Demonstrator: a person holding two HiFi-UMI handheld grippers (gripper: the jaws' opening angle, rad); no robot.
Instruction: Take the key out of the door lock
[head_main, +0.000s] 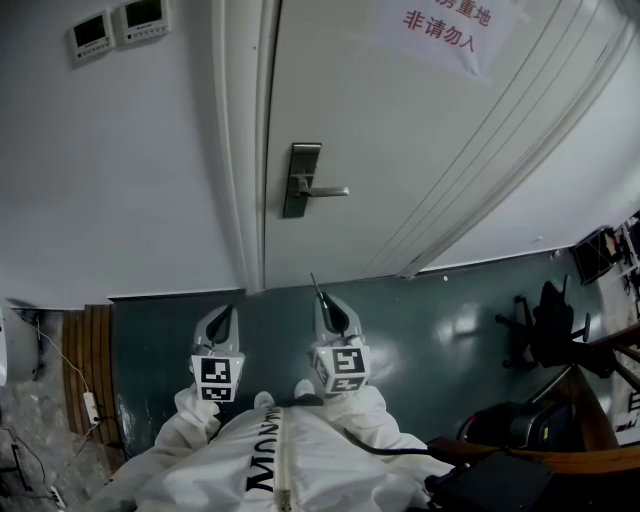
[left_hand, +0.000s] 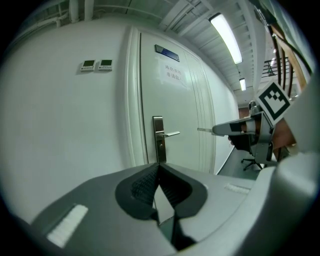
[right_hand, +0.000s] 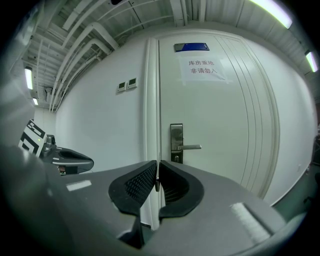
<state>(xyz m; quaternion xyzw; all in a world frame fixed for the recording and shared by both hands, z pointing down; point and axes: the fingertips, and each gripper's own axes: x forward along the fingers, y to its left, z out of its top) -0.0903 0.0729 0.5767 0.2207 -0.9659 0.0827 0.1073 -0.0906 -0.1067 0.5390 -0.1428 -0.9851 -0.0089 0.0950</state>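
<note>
The one key (left_hand: 204, 130) is out of the door, well apart from it: its thin metal blade is pinched between the jaws of the right hand-held gripper (right_hand: 157, 166) and sticks out past the tips toward the door (head_main: 420, 150). Those jaws stand narrow, closed on the key with only a slit between the ribbed pads. The left hand-held gripper (left_hand: 159, 167), the second of the two, is level with it on the side away from the door's hinged width; its jaws are together at the tips with nothing between them. Each of the two carries one cube with square markers, and both point at the door from a distance, held by a person in white sleeves (head_main: 200, 420). On the door, near its left edge, sits one metal lock plate (head_main: 300, 180) with one lever handle (head_main: 325, 189) pointing right. Higher on the door are one paper notice (head_main: 440, 30) with red print and, above that, one blue plate (right_hand: 191, 47). Left of the door, past the white door frame (head_main: 245, 150), two small wall panels (head_main: 92, 33) hang side by side. Right of the door, on the dark green floor (head_main: 430, 320), stands one black office chair (head_main: 540, 325).
</note>
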